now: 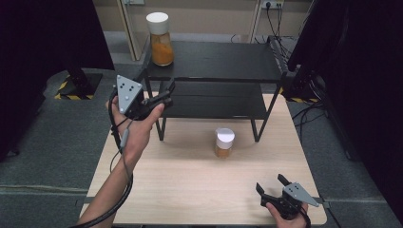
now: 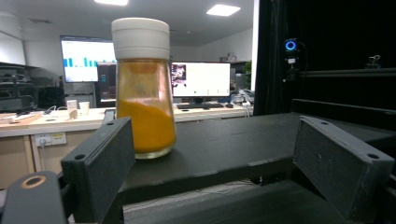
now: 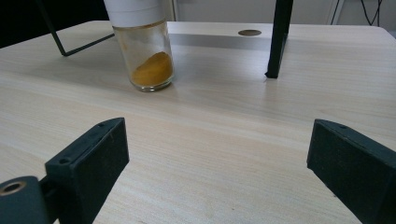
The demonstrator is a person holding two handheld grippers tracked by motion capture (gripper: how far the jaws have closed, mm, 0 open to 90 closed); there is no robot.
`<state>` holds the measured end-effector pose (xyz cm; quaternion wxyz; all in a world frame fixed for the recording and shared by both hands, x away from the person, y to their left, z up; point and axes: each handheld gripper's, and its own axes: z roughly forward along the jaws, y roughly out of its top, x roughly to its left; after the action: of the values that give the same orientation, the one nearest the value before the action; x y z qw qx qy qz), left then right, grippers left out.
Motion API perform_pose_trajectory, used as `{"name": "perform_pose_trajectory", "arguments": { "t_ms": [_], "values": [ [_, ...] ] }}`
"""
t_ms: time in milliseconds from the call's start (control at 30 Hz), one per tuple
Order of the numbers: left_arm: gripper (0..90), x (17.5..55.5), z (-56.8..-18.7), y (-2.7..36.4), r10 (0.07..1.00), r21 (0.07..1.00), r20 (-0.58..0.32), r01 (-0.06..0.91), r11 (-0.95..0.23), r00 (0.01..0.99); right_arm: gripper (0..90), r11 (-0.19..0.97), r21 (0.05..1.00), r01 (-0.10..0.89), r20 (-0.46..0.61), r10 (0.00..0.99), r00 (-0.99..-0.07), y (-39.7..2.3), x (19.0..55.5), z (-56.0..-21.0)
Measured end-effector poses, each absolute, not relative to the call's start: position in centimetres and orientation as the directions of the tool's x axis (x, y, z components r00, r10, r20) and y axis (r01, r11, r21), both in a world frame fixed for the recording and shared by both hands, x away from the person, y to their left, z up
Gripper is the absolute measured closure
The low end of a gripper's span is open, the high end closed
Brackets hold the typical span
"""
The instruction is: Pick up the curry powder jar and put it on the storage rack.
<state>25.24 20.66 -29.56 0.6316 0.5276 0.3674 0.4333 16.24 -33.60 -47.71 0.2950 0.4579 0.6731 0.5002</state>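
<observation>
A tall glass jar of orange powder with a white lid (image 1: 160, 40) (image 2: 144, 88) stands on the top left of a black two-tier shelf (image 1: 223, 61). My left gripper (image 1: 164, 92) (image 2: 212, 172) hangs open just short of the shelf's left front corner, level with its top, with nothing between its jaws. A shorter white-lidded jar (image 1: 224, 142) (image 3: 142, 46) with a little orange powder stands on the wooden table (image 1: 190, 190) in front of the shelf. My right gripper (image 1: 272, 184) (image 3: 217, 172) is open near the table's front right edge, pointed at that jar from a distance.
The shelf's black legs (image 3: 279, 39) stand on the table behind the short jar. Dark curtains and black stands flank the table. Monitors and desks (image 2: 201, 81) fill the room beyond the shelf in the left gripper view.
</observation>
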Motion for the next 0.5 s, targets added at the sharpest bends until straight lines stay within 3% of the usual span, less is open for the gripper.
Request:
{"name": "perform_pose_trajectory", "arguments": {
  "t_ms": [500],
  "values": [
    [12.4,21.2,-34.8,21.5,0.909,0.988,0.008,-0.141,0.056,0.416,5.6,0.083,0.943,0.321,0.057,0.912,-0.406,-33.6,16.2,-47.7]
  ]
}}
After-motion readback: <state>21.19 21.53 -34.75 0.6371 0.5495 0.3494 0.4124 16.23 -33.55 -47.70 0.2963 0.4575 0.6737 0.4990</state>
